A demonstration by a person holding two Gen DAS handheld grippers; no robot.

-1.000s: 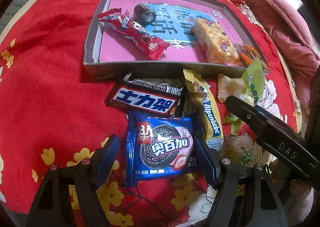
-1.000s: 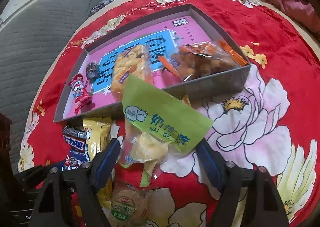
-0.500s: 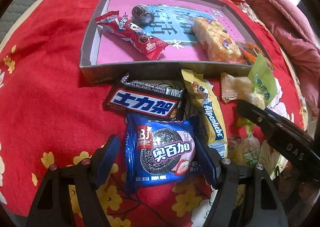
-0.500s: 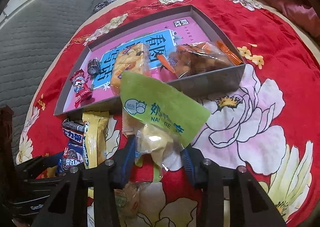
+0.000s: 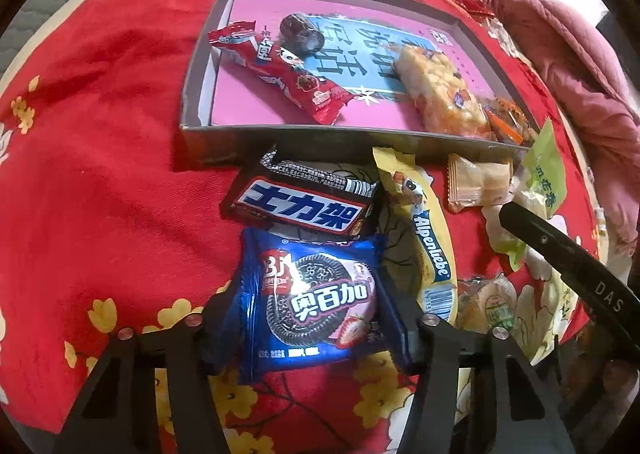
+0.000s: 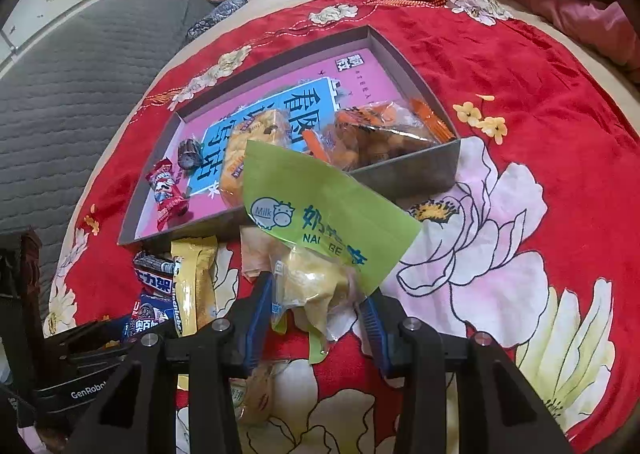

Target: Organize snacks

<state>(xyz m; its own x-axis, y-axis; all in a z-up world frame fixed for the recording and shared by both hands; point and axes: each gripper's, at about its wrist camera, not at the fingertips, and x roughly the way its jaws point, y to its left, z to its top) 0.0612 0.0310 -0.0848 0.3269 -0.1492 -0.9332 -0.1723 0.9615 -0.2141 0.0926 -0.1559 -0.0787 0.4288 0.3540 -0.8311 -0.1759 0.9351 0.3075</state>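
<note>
Left wrist: blue cookie packet [image 5: 316, 302] on red cloth [image 5: 100, 174], clamped by just-closed left gripper [image 5: 310, 318]; chocolate bar [image 5: 304, 206] beyond, grey box [image 5: 200, 66] farther. Right wrist: green-topped snack bag [image 6: 320, 254] pinched in right gripper [image 6: 316, 310].

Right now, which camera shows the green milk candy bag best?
The right wrist view: the green bag fills the centre, label readable, its clear lower part between the right tongs. The left wrist view shows only a sliver at its right edge.

Right gripper [image 6: 316, 308] clamps the green-topped snack bag [image 6: 320, 246]
</note>
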